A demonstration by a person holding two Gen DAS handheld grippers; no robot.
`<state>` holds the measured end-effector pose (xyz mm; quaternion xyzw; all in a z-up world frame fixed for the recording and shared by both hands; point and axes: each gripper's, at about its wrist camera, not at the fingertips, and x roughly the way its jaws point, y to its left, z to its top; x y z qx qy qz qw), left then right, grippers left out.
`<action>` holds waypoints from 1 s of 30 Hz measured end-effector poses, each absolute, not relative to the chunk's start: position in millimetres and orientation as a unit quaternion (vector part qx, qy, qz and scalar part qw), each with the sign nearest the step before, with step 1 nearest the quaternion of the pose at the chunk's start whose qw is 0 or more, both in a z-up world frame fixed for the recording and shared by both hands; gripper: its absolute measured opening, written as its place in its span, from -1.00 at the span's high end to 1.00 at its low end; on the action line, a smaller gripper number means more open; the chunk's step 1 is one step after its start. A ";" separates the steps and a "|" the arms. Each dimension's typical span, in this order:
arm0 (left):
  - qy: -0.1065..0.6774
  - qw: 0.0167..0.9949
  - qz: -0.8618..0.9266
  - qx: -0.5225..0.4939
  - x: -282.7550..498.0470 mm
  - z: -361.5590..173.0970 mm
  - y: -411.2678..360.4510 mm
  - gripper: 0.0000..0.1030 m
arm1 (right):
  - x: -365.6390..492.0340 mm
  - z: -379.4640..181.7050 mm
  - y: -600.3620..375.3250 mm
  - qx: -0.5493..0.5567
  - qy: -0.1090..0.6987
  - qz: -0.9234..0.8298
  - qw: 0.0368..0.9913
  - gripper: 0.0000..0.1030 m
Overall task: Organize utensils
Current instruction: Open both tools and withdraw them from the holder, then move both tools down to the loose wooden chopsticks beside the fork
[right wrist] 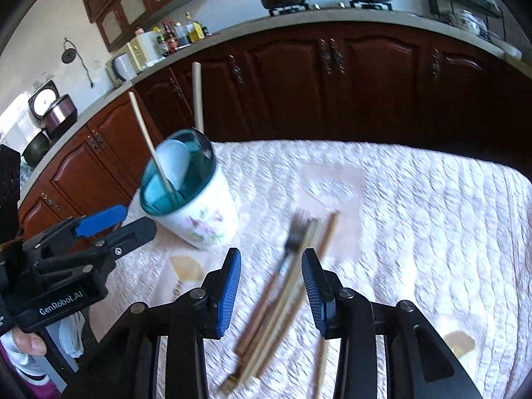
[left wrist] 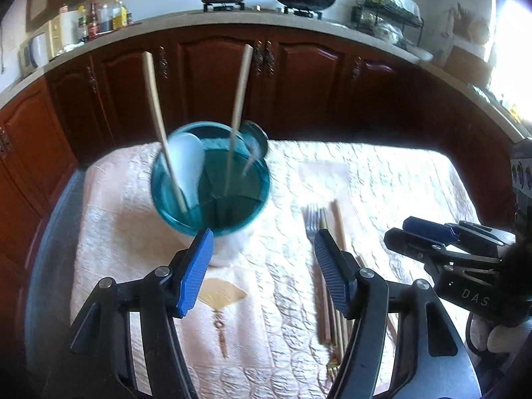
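Utensil holder [left wrist: 212, 199], teal-rimmed with a white floral body, standing on the quilted cloth [left wrist: 382, 183] near its far-left corner, at 10 o'clock from the loose pile. Two chopsticks [left wrist: 159, 126] and a white spoon [left wrist: 189, 159] upright inside. Fork [right wrist: 296, 232] and loose chopsticks [right wrist: 286, 299] flat mid-cloth, at 3 o'clock of the holder and apart from it. Bare cloth lying open toward 3 o'clock; far edge dropping off before the dark cabinets [right wrist: 365, 83].

Left gripper [left wrist: 262, 272] spread wide, nothing between the pads. Right gripper [right wrist: 271, 292] narrower, jaws straddling the pile with no pressing visible.

Left view alone looking down into the holder; right view alone showing its floral side and a thumb [right wrist: 31, 344] at the left gripper.
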<state>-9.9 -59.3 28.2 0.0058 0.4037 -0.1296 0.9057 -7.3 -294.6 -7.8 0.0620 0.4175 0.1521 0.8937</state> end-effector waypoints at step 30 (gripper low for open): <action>0.509 0.845 -0.163 0.001 0.4 -55.2 -84.7 -0.23 | 97.2 -123.2 -314.7 0.119 0.519 0.138 0.835 0.77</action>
